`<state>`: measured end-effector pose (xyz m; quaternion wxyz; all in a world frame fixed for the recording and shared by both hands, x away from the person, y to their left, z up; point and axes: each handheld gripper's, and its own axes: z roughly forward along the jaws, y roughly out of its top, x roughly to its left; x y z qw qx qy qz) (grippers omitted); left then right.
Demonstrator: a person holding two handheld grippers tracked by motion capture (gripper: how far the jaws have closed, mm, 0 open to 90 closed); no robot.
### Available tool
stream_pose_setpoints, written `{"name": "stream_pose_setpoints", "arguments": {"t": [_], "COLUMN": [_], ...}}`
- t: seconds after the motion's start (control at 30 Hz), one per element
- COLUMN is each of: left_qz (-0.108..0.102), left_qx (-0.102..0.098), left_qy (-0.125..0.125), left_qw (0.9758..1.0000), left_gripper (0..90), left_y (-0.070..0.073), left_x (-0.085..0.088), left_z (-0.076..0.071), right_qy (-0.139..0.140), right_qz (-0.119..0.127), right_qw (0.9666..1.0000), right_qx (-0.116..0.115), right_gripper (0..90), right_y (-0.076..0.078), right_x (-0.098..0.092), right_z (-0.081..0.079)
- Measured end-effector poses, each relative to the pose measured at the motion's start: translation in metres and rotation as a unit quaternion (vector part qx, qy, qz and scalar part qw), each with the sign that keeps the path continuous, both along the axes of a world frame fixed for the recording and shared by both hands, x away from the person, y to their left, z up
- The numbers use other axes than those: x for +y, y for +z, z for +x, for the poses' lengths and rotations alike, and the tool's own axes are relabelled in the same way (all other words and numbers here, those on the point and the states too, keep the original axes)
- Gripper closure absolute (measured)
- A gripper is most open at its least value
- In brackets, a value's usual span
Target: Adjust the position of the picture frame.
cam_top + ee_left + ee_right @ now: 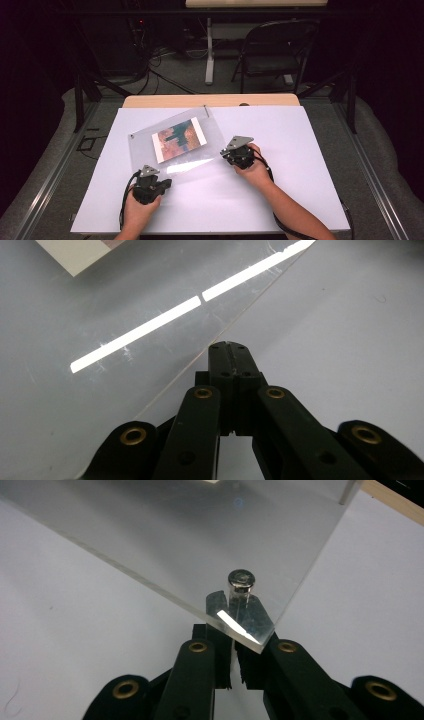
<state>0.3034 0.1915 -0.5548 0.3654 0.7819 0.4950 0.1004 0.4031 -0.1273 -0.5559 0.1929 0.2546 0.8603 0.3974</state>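
A clear acrylic sheet (192, 162) lies slantwise on the white board (290, 145), with a colourful photo (179, 139) under it. My right gripper (224, 152) is at the sheet's right corner. In the right gripper view its jaws (235, 611) are shut on a small metal stud (241, 580) whose round head stands above the sheet (200, 535). My left gripper (168, 183) sits at the sheet's near edge. Its jaws (230, 351) are pressed together right beside that edge of the sheet (100, 315), with nothing visible between them. A corner of the photo (75, 252) shows at the top left.
Two more metal studs stand at the sheet's far corner (205, 111) and left corner (132, 135). The board rests on a wooden table (210, 100). Beyond it are a folding chair (275, 50), a table leg (209, 55) and cables on the floor.
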Motion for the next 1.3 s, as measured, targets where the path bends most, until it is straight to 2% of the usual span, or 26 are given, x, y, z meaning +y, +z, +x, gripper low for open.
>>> {"name": "stream_pose_setpoints", "arguments": {"t": [0.2,0.27,0.3,0.4,0.53,0.6,0.7,0.8,0.97,1.3], "left_qz": [-0.005,-0.023,-0.025,-0.023,-0.026,-0.025,-0.028,-0.029,-0.004,-0.007], "left_qx": [0.002,0.011,0.013,0.016,0.022,0.025,0.044,0.049,0.039,0.043], "left_qy": [0.003,0.009,0.01,0.014,0.02,0.021,0.021,0.023,0.02,0.033], "left_qw": [1.0,0.9996,0.9996,0.9995,0.9992,0.9991,0.9984,0.9981,0.999,0.9985], "left_gripper": [90.0,90.0,90.0,90.0,90.0,90.0,90.0,90.0,90.0,90.0], "left_y": [0.0,-0.001,-0.002,-0.003,-0.002,-0.001,-0.002,-0.002,0.0,0.0], "left_x": [-0.004,-0.005,-0.005,-0.007,-0.009,-0.01,-0.01,-0.012,-0.021,-0.031], "left_z": [0.009,0.019,0.022,0.027,0.042,0.047,0.058,0.064,0.079,0.102], "right_qy": [0.005,0.007,0.009,0.013,0.022,0.025,0.029,0.027,0.018,0.008], "right_qz": [-0.001,-0.002,-0.002,0.0,0.011,0.013,0.011,0.011,0.016,0.022], "right_qw": [1.0,0.9999,0.9999,0.9998,0.9995,0.9994,0.9992,0.9992,0.999,0.9985], "right_qx": [0.005,0.007,0.008,0.012,0.019,0.022,0.027,0.028,0.038,0.05], "right_gripper": [85.7,85.8,85.8,85.7,85.8,85.8,85.8,85.8,85.7,85.6], "right_y": [0.001,0.002,0.002,0.003,0.007,0.007,0.006,0.005,0.006,0.004], "right_x": [-0.013,-0.017,-0.018,-0.019,-0.02,-0.019,-0.017,-0.015,-0.01,0.011], "right_z": [-0.015,-0.02,-0.023,-0.028,-0.041,-0.048,-0.057,-0.063,-0.08,-0.104]}}
